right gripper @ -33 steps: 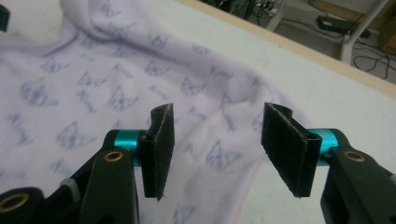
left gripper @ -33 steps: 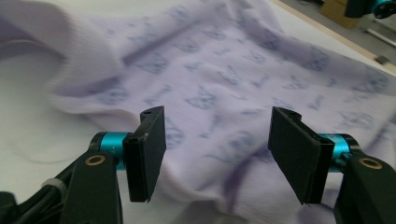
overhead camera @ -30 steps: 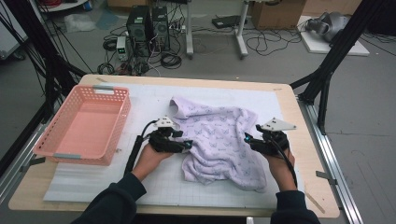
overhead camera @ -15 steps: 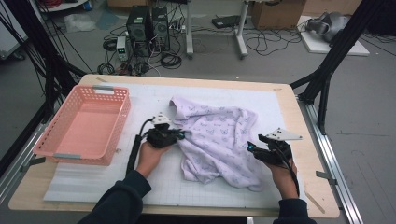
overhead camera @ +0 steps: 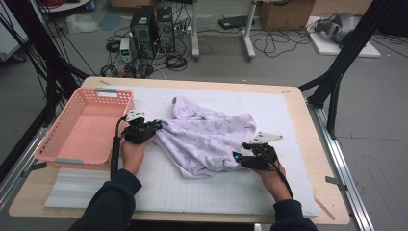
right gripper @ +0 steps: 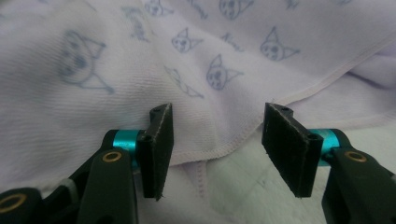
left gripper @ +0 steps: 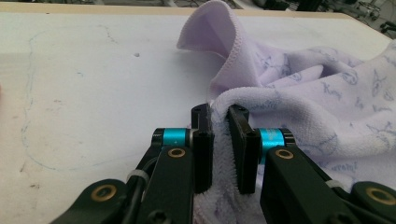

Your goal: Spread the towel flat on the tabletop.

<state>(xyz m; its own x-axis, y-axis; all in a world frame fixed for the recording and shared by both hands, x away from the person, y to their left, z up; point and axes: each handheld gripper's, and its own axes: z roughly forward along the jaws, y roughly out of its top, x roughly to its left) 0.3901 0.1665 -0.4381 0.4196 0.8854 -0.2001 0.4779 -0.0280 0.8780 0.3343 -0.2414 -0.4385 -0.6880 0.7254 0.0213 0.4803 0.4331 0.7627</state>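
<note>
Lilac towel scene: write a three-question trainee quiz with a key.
1. True or false: the left gripper is shut on the lilac towel.
2. The right gripper has its jaws: A) clamped on the towel's hem, B) open at the hem, C) inside the basket.
3. Which object stands on the table at the person's left?

Key
1. True: its jaws pinch a fold of cloth.
2. B.
3. The pink basket.
</note>
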